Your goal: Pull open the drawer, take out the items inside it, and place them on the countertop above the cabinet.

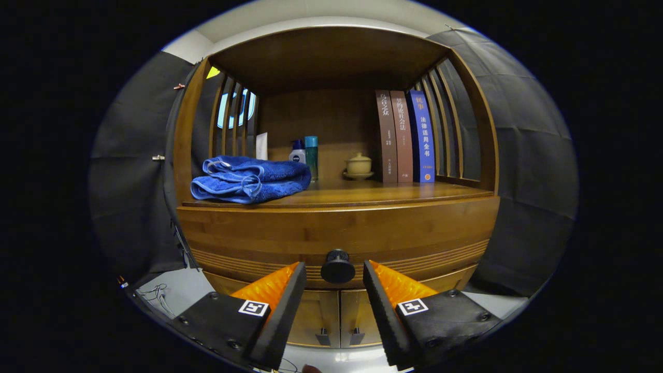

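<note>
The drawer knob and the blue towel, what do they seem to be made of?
Drawer knob, between the open gripper fingers: probably matte black plastic or metal; dark and dull, ribbed edge. Blue towel: terry cloth, apparently cotton; fuzzy pile, soft folds.

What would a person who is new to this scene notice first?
The open claw stands out first, its two orange and black fingers on either side of the round black knob of the shut drawer, not touching it. Next comes the folded blue towel on the countertop above, with three upright books at the back.
</note>
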`<state>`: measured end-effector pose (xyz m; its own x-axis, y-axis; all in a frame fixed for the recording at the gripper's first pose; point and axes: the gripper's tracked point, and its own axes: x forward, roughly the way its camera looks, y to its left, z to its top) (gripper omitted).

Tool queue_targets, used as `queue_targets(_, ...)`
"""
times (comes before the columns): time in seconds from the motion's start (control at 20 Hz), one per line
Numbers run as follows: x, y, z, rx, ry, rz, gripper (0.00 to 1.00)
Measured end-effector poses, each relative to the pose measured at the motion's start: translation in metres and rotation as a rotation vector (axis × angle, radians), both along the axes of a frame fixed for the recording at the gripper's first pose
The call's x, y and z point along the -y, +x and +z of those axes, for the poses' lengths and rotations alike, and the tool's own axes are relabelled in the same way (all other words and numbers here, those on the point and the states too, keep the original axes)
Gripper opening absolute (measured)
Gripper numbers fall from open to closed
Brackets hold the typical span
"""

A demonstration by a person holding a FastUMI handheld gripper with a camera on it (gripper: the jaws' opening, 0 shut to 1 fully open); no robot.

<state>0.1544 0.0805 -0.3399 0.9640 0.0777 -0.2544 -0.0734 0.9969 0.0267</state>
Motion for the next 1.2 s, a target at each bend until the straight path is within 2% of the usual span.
queue_targets(0.15, -0.001, 0.014, -0.011, -0.01, 0.009, -0.003, 0.76)
queue_targets(0.3, 0.003, 0.022, -0.012, -0.019, 0.005, -0.008, 0.56)
queue_targets(0.35, 0.001, 0.015, -0.01, -0.015, 0.005, -0.003, 0.55)
queue_targets(0.6, 0.005, 0.02, -0.013, -0.026, -0.015, 0.0, 0.36)
queue_targets(0.85, 0.004, -0.001, -0.01, -0.042, 0.002, -0.011, 0.37)
queue_targets(1.2, 0.008, -0.062, 0.001, -0.051, 0.007, -0.014, 0.36)
